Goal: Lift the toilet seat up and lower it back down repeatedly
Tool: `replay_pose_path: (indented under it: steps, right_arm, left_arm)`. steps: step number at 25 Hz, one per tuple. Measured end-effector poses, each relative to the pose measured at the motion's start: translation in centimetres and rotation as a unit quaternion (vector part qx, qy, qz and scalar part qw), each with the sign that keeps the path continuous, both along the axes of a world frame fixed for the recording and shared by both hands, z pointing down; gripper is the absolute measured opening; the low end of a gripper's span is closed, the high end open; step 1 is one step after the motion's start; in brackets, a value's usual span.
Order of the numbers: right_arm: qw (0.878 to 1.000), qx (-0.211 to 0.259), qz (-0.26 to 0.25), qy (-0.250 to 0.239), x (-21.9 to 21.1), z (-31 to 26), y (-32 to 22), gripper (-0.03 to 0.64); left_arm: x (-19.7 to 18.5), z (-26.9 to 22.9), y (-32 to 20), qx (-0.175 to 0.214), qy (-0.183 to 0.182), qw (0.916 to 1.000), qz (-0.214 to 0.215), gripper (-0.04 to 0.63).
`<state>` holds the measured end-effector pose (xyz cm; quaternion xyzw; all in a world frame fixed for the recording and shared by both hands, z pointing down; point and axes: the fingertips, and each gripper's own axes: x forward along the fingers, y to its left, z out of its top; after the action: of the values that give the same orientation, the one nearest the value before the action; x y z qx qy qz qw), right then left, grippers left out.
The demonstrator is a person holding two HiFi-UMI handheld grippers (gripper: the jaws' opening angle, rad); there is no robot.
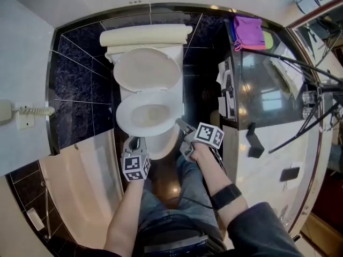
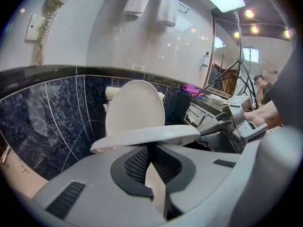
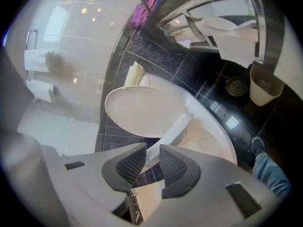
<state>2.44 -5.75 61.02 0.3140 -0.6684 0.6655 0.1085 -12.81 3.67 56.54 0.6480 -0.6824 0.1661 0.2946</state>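
Both forearms reach forward: the right gripper (image 1: 180, 123) clamps the toilet seat (image 3: 177, 126) between its jaws, the left gripper (image 1: 134, 142), at its left, jaws together.

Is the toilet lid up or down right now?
Up: the toilet lid stands raised against the tank, bowl uncovered.

The head view looks steeply down on the toilet seat (image 1: 122, 119) from above. Both gripper views sit low and very close to it, facing the raised lid (image 2: 135, 108) from opposite front sides.
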Motion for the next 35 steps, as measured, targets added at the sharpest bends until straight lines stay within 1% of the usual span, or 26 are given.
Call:
replay_pose_path:
  steps: [2,4,6,8,10,13,16,20,26,31,35]
  right_arm:
    - [0.999,0.032,-0.021,0.002,0.1,-1.5,-0.8,0.083]
    - [0.997,0.066,-0.039,0.015,0.6,-2.7,-1.2,0.045]
    - [0.993,0.104,-0.053,0.035,1.4,-3.7,-1.5,0.021]
    - [0.987,0.139,-0.066,0.054,2.1,-4.6,-1.6,0.015]
    - [0.979,0.174,-0.082,0.074,2.7,-5.4,-1.6,0.015]
    - [0.962,0.223,-0.113,0.106,3.4,-6.1,-1.5,0.015]
    - [0.948,0.256,-0.137,0.127,3.9,-6.7,-1.7,0.016]
    - [0.936,0.283,-0.161,0.133,4.2,-7.6,-2.2,0.015]
    - [0.934,0.287,-0.169,0.127,4.8,-8.0,-3.3,0.015]
    - [0.932,0.291,-0.171,0.129,5.2,-7.8,-4.0,0.015]
    - [0.928,0.3,-0.176,0.133,4.8,-8.2,-4.1,0.016]
  left_arm:
    - [-0.5,-0.9,-1.7,0.01,-0.009,0.9999,0.007,-0.003]
    - [-1.1,-1.7,-3.4,0.019,-0.014,0.9997,0.011,-0.003]
    - [-1.7,-2.6,-5.4,0.031,-0.021,0.9992,0.012,-0.003]
    - [-2.5,-3.3,-7.6,0.042,-0.029,0.9986,0.013,-0.003]
    - [-3.3,-3.9,-9.9,0.052,-0.037,0.9979,0.013,-0.003]
    - [-4.5,-4.5,-13.0,0.064,-0.051,0.9966,0.013,-0.003]
    - [-5.5,-4.8,-15.8,0.072,-0.065,0.9953,0.012,-0.003]
    - [-6.6,-4.9,-19.0,0.076,-0.083,0.9936,0.014,-0.003]
    - [-7.9,-4.2,-22.1,0.067,-0.099,0.9928,0.013,-0.003]
    - [-7.9,-4.4,-22.4,0.064,-0.103,0.9925,0.012,-0.003]
    - [-7.4,-4.8,-21.0,0.059,-0.102,0.9929,0.02,-0.003]
